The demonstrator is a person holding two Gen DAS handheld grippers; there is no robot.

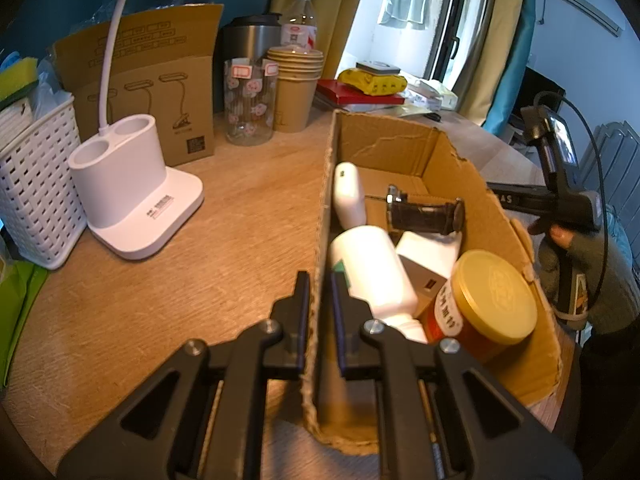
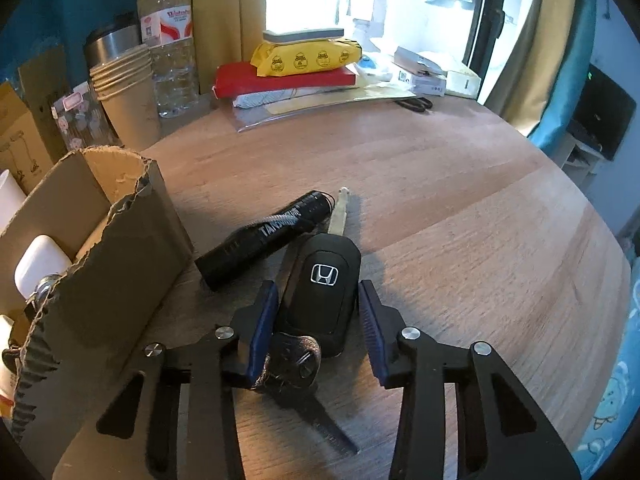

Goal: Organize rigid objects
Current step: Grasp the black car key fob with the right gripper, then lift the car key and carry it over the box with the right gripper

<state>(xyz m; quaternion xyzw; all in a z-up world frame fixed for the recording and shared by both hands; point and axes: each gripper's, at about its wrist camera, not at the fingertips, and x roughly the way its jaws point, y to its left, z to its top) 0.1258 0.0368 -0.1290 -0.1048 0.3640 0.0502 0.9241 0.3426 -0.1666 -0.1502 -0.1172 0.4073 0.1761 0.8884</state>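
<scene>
Left gripper (image 1: 320,308): clamped on cardboard box (image 1: 452,168) side wall
Right gripper (image 2: 318,312): jaws spread, straddling Honda key fob (image 2: 320,292)
Key fob: on wooden table (image 2: 460,216), just beside black flashlight (image 2: 266,236)

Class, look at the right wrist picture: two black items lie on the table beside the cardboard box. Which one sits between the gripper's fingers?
The car key fob, marked with a silver H emblem, lies between the open right gripper fingers. The cylindrical black flashlight lies farther off, beside the box.
</scene>
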